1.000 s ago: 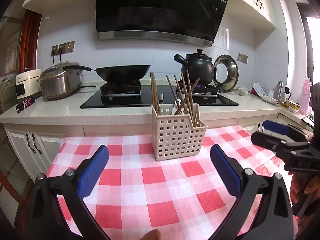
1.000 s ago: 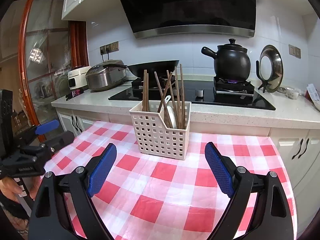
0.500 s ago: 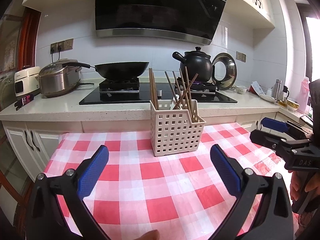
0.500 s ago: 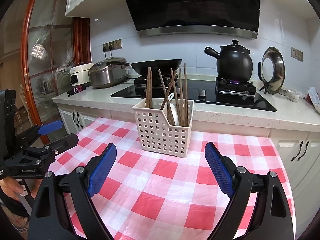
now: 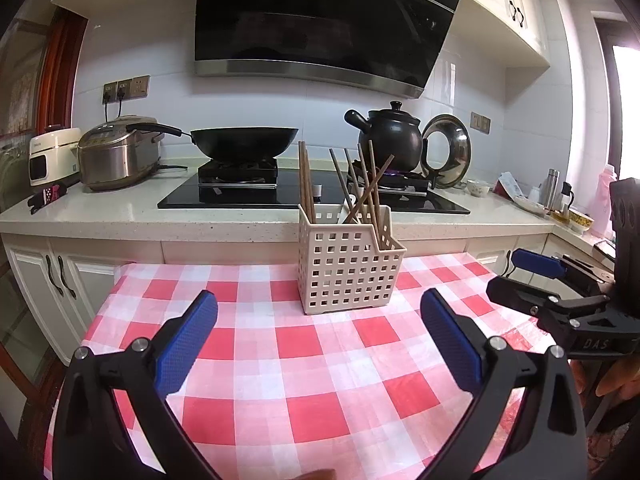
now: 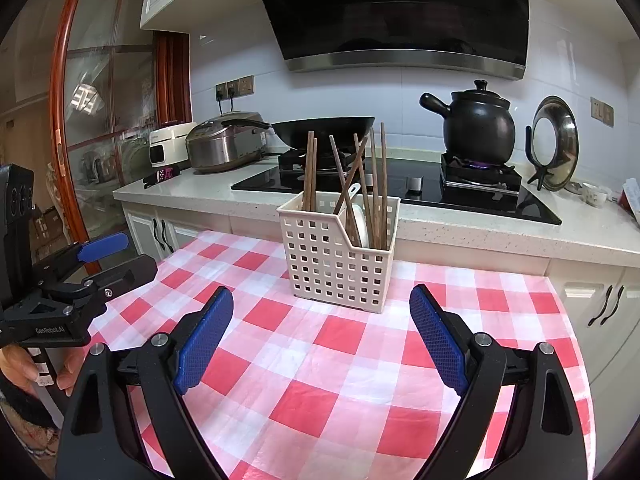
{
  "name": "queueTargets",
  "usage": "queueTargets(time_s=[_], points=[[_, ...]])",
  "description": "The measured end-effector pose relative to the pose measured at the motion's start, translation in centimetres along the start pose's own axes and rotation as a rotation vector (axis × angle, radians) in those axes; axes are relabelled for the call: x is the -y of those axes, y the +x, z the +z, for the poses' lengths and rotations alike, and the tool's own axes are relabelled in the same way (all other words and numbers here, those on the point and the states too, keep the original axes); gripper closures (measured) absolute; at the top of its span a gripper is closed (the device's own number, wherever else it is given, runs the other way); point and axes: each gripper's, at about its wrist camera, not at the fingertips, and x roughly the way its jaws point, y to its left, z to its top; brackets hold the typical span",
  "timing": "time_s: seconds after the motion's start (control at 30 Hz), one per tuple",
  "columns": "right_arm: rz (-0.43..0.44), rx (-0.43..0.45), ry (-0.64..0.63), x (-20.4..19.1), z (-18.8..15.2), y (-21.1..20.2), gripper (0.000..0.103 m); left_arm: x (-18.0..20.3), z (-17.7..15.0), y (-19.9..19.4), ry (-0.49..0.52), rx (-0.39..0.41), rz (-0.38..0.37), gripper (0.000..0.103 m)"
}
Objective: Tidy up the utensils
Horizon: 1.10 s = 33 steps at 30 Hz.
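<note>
Both grippers, left [image 5: 318,334] & right [image 6: 322,330], stay wide, empty; we've backed off slightly from basket [image 5: 347,266] w/ chopsticks [image 5: 370,188] — organizing looks done.

"DAS" on right gripper [image 5: 532,280]; "GenRobot.AI" on left gripper [image 6: 120,258]

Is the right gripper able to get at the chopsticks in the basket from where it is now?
Probably yes. The right gripper is open and empty, the chopsticks stand well above the basket rim, and only bare tablecloth lies between.
</note>
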Motion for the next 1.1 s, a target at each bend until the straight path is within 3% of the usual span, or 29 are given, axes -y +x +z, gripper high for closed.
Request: queueTargets(time_s=[1.1], points=[[-0.001, 0.012, 0.001, -0.37, -0.43, -0.60, 0.018, 0.33, -0.75, -0.29, 0.014, 0.005, 0.015, 0.005]])
